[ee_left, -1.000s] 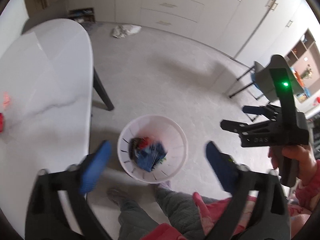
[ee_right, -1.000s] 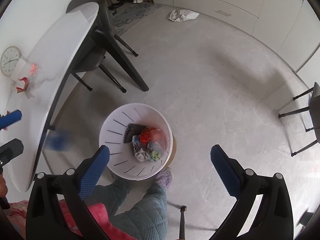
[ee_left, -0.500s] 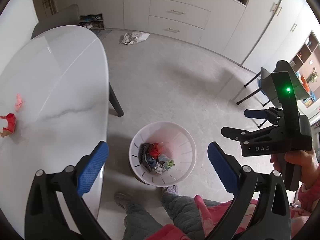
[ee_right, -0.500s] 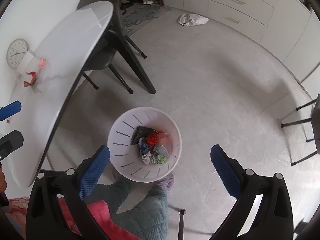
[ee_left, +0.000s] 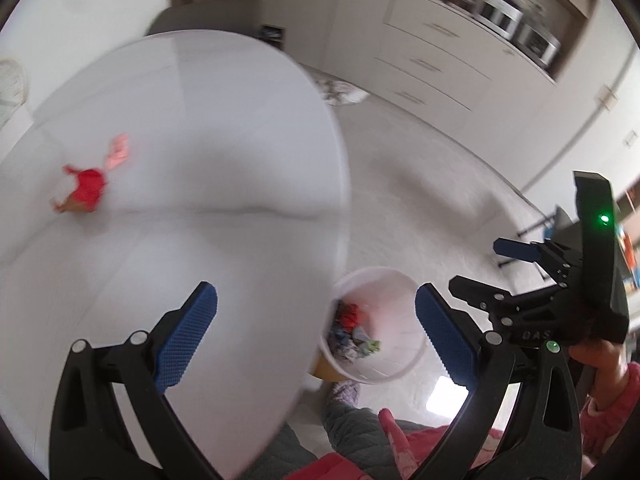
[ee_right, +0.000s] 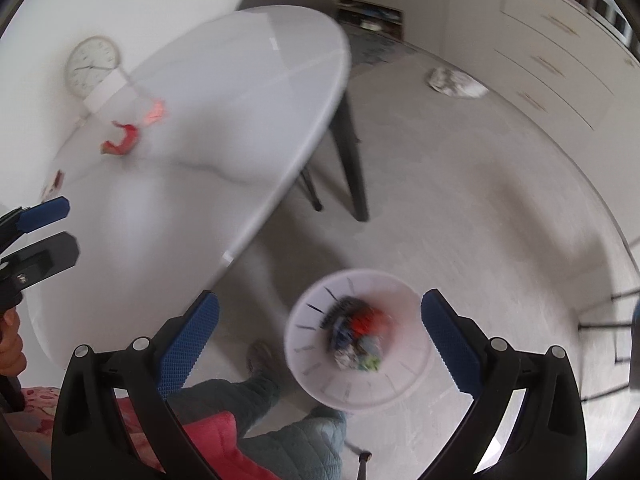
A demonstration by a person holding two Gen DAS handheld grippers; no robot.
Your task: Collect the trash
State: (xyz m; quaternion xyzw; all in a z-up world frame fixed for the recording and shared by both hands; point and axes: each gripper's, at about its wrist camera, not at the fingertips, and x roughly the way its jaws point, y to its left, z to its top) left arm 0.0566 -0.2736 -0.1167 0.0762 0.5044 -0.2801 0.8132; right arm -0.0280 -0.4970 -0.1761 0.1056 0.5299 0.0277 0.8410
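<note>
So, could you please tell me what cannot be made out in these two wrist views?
- Trash pieces inside the white bin: motion blur in the right wrist view; in the left wrist view the table covers the bin's near side.
- Red scrap on the table: blurred in both views, type unclear.
- Small item near the table's left edge: too small, blurred.
- Bundle on the floor: distant, blurred.

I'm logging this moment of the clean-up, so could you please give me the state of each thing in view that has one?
left gripper: open, empty.
right gripper: open, empty.
white bin: upright on the floor, trash inside.
red wrapper: crumpled, lying on the table.
pink scrap: lying on the table beside the wrapper.
table: standing.
clock: leaning against the wall.
</note>
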